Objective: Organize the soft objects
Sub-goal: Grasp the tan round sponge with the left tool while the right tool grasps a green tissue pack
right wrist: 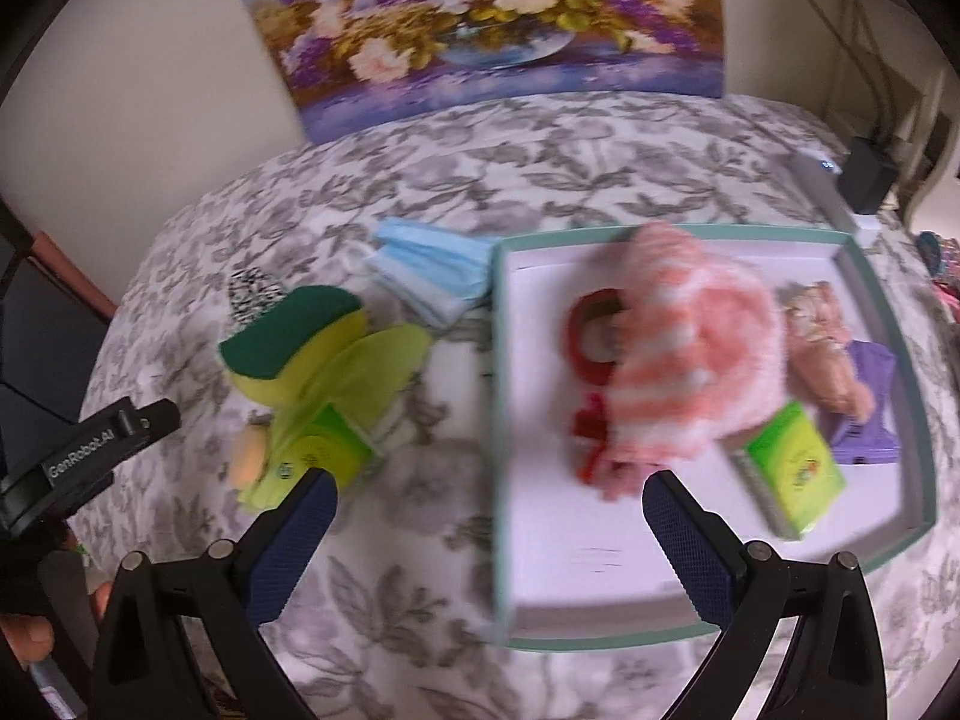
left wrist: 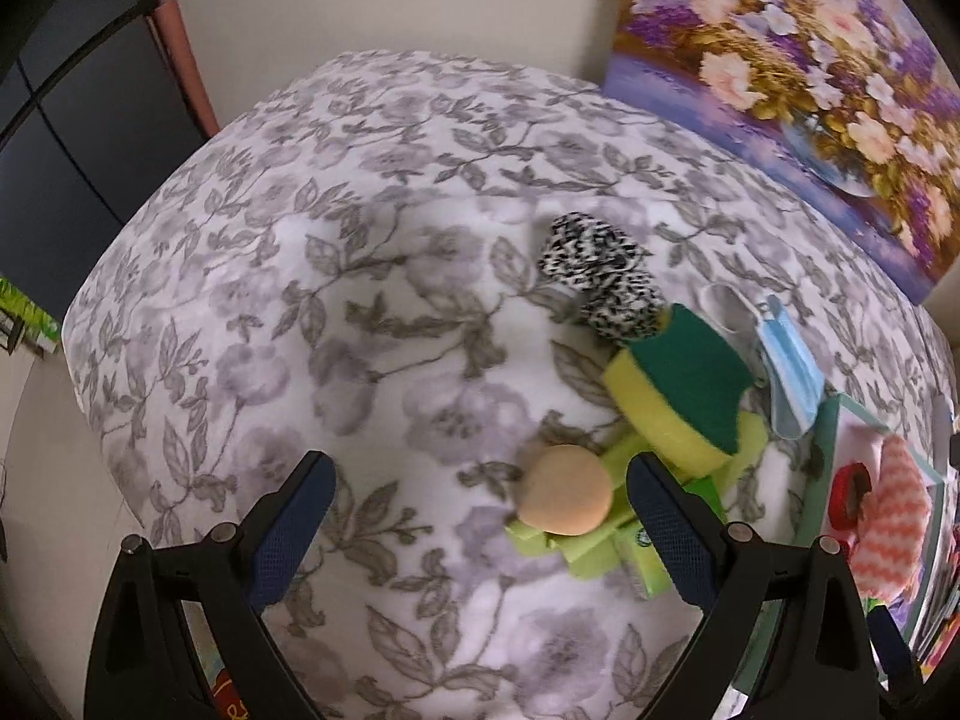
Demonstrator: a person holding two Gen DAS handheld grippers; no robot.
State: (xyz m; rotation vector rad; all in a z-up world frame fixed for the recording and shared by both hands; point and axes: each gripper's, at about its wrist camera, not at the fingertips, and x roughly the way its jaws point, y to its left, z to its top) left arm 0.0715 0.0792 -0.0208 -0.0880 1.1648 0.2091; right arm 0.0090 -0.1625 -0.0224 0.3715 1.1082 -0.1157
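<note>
hovering left gripper (left wrist: 480, 516) agape, tray (right wrist: 864, 276) rim near sponge (right wrist: 288, 336)

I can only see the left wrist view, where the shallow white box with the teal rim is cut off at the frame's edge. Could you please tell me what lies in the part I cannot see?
Observer: Past the fuzzy pink-and-white striped cloth, the teal-rimmed white box holds a small green tissue packet.
Operator: Thank you. Is there anything beyond that?
Observer: Yes, a flat purple item lies near the box's right wall, partly under a beige soft bundle.
Operator: And is the right gripper holding anything?
Observer: No, the right gripper is open and empty, above the box's left wall.
</note>
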